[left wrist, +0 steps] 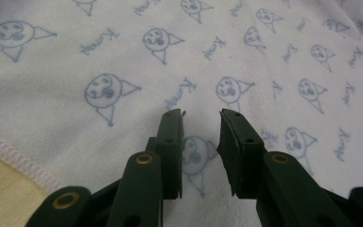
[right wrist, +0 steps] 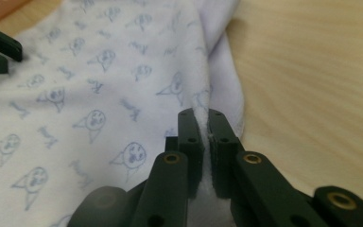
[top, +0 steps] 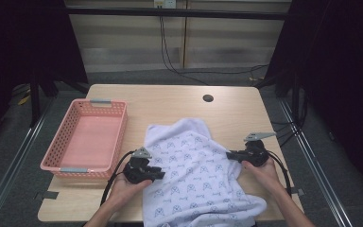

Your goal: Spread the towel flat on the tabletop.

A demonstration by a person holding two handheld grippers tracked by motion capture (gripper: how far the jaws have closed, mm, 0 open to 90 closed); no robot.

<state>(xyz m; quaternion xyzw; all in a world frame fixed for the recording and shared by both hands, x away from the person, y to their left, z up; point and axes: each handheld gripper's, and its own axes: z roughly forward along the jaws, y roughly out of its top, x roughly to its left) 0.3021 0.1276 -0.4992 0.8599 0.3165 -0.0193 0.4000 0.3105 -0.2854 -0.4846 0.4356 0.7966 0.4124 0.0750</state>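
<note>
A white printed towel (top: pixel 194 170) lies rumpled across the near middle of the surface (top: pixel 170 101), its near end hanging over the front edge. The right gripper (right wrist: pixel 205 137) is clenched on a raised fold at the towel's right edge. The left gripper (left wrist: pixel 201 142) is released, jaws apart over the towel's left part. Left of the towel sits an empty pink basket (top: pixel 87 139). Judging by this, folding or stowing has barely begun.
</note>
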